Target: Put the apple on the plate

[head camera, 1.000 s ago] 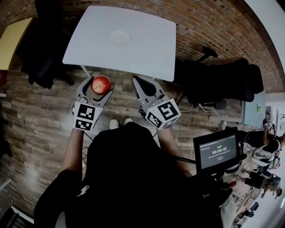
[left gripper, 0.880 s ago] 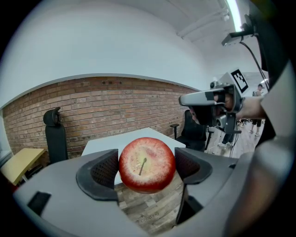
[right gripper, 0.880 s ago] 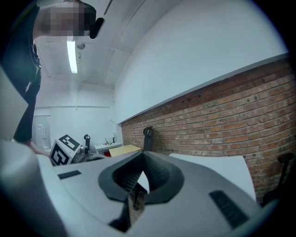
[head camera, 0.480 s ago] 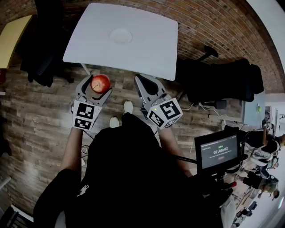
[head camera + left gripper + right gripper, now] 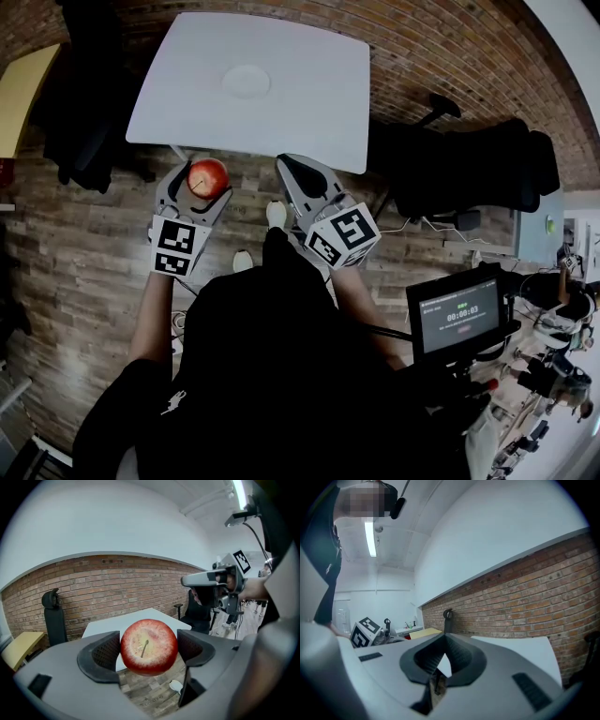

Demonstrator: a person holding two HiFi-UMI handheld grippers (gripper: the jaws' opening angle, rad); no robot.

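Observation:
A red apple [image 5: 207, 175] sits clamped between the jaws of my left gripper [image 5: 198, 183], held in the air over the wooden floor just short of the white table's near edge. In the left gripper view the apple [image 5: 149, 646] fills the gap between the two dark pads, stem towards the camera. A white plate [image 5: 247, 81] lies on the white table [image 5: 309, 103], towards its far side. My right gripper [image 5: 292, 172] is beside the left one, jaws shut with nothing between them [image 5: 443, 660].
Black office chairs stand left of the table [image 5: 80, 103] and to its right [image 5: 469, 178]. A yellow table [image 5: 19, 84] is at the far left. A monitor on a stand [image 5: 459, 319] sits at the right. A brick wall runs behind the table.
Both grippers have shifted slightly towards the table with the apple still held in the left one. The person's feet have stepped forward.

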